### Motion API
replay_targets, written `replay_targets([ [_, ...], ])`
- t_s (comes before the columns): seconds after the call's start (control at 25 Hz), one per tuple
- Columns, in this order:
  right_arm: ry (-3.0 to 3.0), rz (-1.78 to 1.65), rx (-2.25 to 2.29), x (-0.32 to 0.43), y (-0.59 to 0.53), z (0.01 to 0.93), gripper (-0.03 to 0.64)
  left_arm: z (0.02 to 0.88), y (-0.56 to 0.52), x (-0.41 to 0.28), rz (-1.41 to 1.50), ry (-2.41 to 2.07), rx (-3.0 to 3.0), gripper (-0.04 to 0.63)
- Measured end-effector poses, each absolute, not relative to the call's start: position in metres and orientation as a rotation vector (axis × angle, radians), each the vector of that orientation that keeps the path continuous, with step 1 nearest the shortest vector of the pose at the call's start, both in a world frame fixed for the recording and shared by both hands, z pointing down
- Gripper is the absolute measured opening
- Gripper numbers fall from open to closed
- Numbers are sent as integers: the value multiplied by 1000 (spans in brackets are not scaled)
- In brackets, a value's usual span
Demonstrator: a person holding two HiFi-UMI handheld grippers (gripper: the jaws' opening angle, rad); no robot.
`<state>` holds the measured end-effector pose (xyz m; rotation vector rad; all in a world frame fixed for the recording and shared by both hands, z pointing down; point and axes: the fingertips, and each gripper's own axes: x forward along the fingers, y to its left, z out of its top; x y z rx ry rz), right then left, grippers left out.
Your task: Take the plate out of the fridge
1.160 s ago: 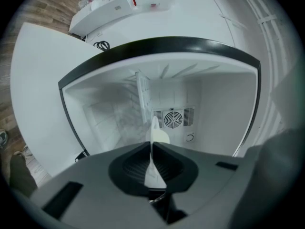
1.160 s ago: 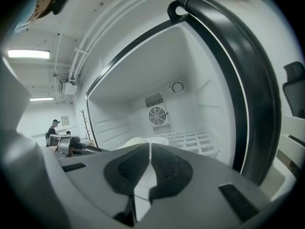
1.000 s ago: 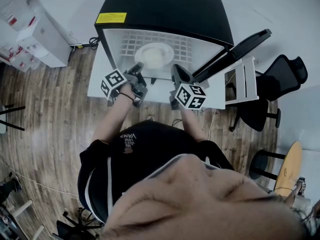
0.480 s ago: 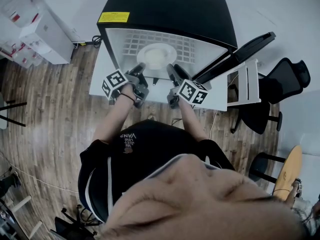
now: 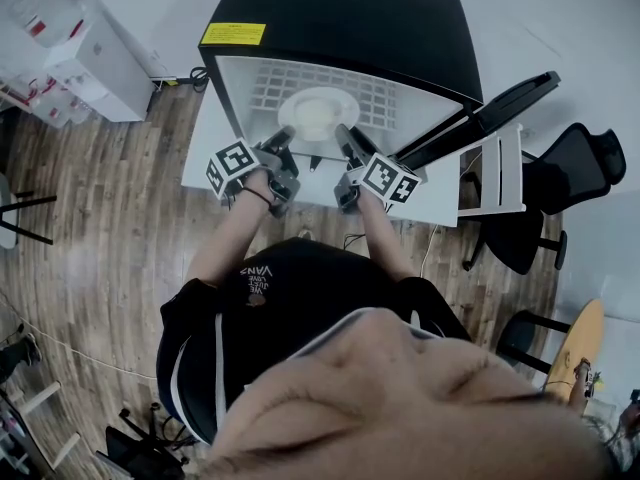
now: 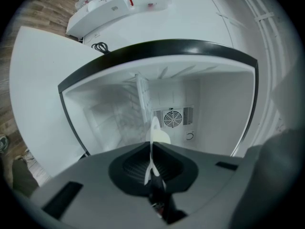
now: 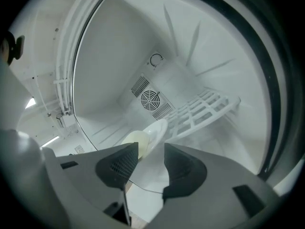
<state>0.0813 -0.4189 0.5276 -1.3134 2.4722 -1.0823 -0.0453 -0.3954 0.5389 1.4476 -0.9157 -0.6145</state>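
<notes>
A white plate (image 5: 318,113) with a cream centre lies on the wire shelf (image 5: 265,83) inside the open black fridge (image 5: 340,18). My left gripper (image 5: 285,136) reaches to the plate's left edge. In the left gripper view its jaws (image 6: 151,168) are shut, with the thin rim of the plate (image 6: 159,136) running edge-on into the seam between the pads. My right gripper (image 5: 343,136) is at the plate's right side. In the right gripper view it (image 7: 151,154) stands open, the plate (image 7: 155,130) just ahead between the jaws, and no pad presses on it.
The fridge door (image 5: 500,103) hangs open to the right. A fan vent (image 6: 172,118) is on the back wall. The fridge stands on a white platform (image 5: 205,158) over wood flooring. A black chair (image 5: 590,158) is at right, white boxes (image 5: 85,63) at left.
My right gripper has moved forward and left, up to the plate's right edge. The left gripper has stayed at the plate's left edge. The plate has not moved in the fridge.
</notes>
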Motion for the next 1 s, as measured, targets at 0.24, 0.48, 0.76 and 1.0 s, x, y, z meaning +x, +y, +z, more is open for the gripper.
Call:
replay_targets([
  [0.24, 2474, -1088, -1284, 77, -422, 524, 159, 539, -396, -45, -614, -909, 1445, 29],
  [0.48, 2484, -1055, -1296, 77, -424, 524, 132, 539, -396, -45, -607, -904, 1457, 29],
  [0.76, 2489, -1039, -1325, 78, -419, 523, 132, 536, -394, -45, -598, -901, 1488, 29],
  [1.0, 2495, -992, -1342, 78, -413, 516, 132, 534, -390, -46, -599, -882, 1500, 29],
])
